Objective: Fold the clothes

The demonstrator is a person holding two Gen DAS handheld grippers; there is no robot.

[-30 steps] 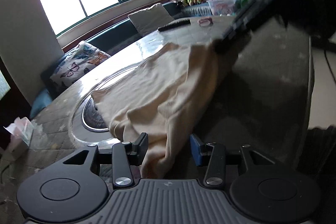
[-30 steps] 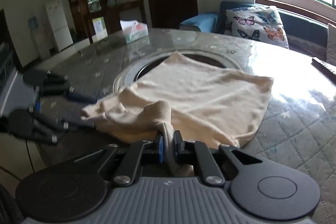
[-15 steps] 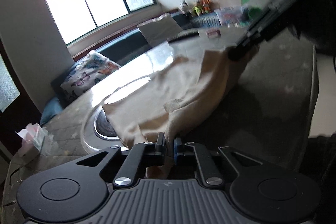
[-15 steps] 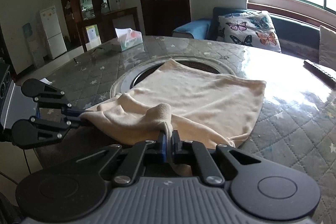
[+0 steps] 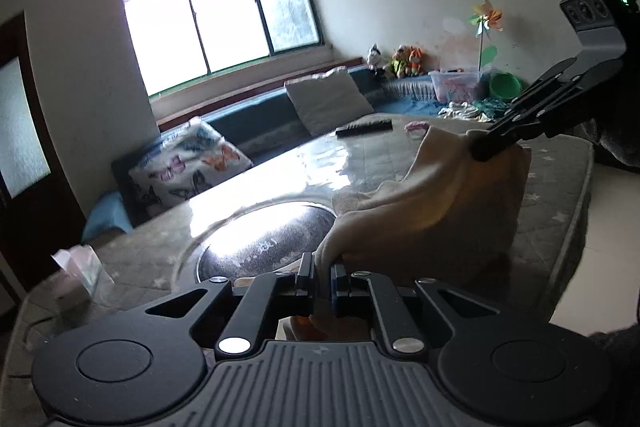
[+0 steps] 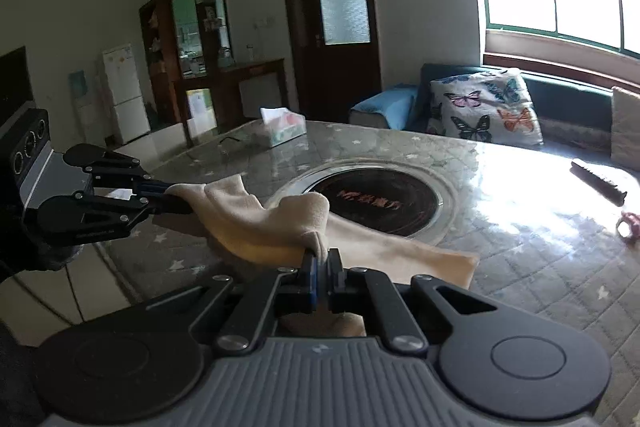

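Observation:
A cream-coloured garment point(image 5: 432, 203) hangs between both grippers above the quilted table point(image 5: 552, 187). In the left wrist view my left gripper point(image 5: 322, 273) is shut on one corner of the garment, and the right gripper point(image 5: 480, 151) pinches the far corner at upper right. In the right wrist view my right gripper point(image 6: 321, 263) is shut on a bunched fold of the garment point(image 6: 260, 223), while the left gripper point(image 6: 170, 195) holds the other end at the left. The lower part of the garment still trails on the table point(image 6: 540, 267).
A round dark hotplate point(image 6: 380, 205) is set into the table's middle. A tissue box point(image 6: 282, 127), a remote point(image 6: 598, 181) and a small pink item point(image 6: 630, 225) lie on the table. A sofa with a butterfly pillow point(image 6: 484, 111) runs under the window.
The left gripper shut on the garment's near corner. Both grippers then rose, lifting the near edge off the table and uncovering the hotplate.

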